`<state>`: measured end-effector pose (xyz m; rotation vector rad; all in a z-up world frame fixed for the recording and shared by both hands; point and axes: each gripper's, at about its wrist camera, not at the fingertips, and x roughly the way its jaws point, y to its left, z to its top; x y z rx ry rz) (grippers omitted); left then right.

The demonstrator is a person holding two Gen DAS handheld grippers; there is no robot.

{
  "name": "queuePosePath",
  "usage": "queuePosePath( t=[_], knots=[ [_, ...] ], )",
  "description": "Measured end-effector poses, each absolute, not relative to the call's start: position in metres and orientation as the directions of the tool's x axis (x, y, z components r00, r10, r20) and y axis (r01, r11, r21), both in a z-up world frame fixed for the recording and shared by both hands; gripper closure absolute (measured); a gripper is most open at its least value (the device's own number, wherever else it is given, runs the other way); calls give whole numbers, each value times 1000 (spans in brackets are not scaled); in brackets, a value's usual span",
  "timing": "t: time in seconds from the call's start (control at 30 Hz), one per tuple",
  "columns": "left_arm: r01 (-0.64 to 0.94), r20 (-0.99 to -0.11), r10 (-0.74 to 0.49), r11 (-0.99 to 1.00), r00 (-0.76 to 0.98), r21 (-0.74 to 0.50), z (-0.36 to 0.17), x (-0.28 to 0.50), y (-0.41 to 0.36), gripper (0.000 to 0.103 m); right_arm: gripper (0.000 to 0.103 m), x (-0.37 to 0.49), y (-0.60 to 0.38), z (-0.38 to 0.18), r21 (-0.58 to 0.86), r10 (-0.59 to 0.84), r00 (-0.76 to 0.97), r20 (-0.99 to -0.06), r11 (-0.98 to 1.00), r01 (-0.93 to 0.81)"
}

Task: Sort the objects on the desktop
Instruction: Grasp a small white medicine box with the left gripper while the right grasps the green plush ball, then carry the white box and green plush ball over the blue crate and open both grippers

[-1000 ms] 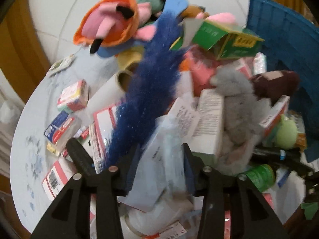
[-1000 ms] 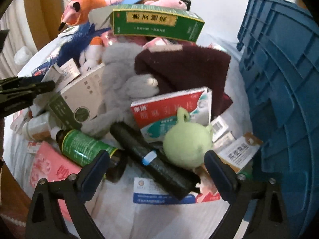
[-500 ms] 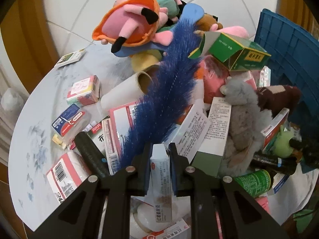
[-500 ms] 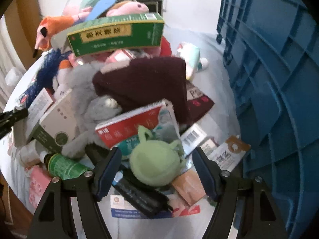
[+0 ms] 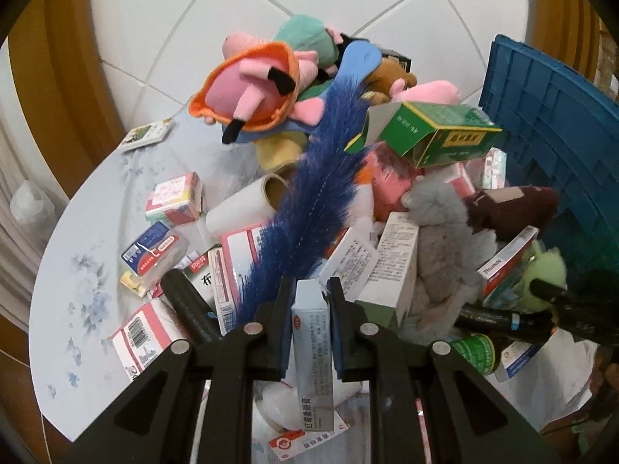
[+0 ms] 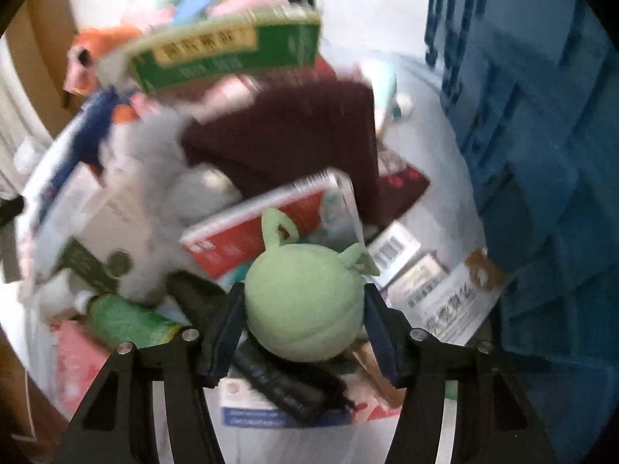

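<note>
In the left wrist view, at nine o'clock the pale table carries small cartons: a pink and white box, and below it a blue and red packet; a white paper roll lies just right of the pink box; at six o'clock the left gripper is clamped on a slim grey-white box, which stands upright between the pads, clear of the heap; a blue feather runs from the jaws up toward twelve o'clock, where an orange and pink plush tops the pile; at one o'clock a green carton lies tilted on the pile; a grey plush lies at three o'clock, with a maroon plush touching it on the right; the blue crate fills the two o'clock edge.

The right wrist view is blurred; at ten o'clock the green carton sits on top; a maroon plush lies at the centre, above a red and white box; at six o'clock the right gripper is closing, with a round green plush between the jaws, both pads at its sides; whether they press on it I cannot tell; a black tube lies beneath it; the blue crate covers three o'clock.
</note>
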<state>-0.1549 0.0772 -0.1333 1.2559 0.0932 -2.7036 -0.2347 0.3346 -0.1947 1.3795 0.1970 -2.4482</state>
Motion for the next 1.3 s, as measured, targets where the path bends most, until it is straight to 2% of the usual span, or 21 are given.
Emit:
queuePosePath(
  t=[0.27, 0.57, 0.93, 1.3],
  knots=[
    [136, -707, -85, -991, -702, -15, -95, -143, 108, 87, 44, -197, 329, -98, 34, -315, -625, -714, -907, 419],
    [50, -590, -37, -999, -807, -7, -40, -130, 163, 87, 44, -154, 340, -19, -15, -360, -758, -544, -899, 438],
    [-84, -441, 62, -996, -896, 30, 22, -133, 255, 87, 44, -112, 422, 51, -32, -298, -888, -350, -944, 329],
    [-231, -350, 209, -973, -913, 22, 74, -149, 373, 87, 44, -108, 524, 68, -21, -150, -942, -301, -986, 163]
  ],
)
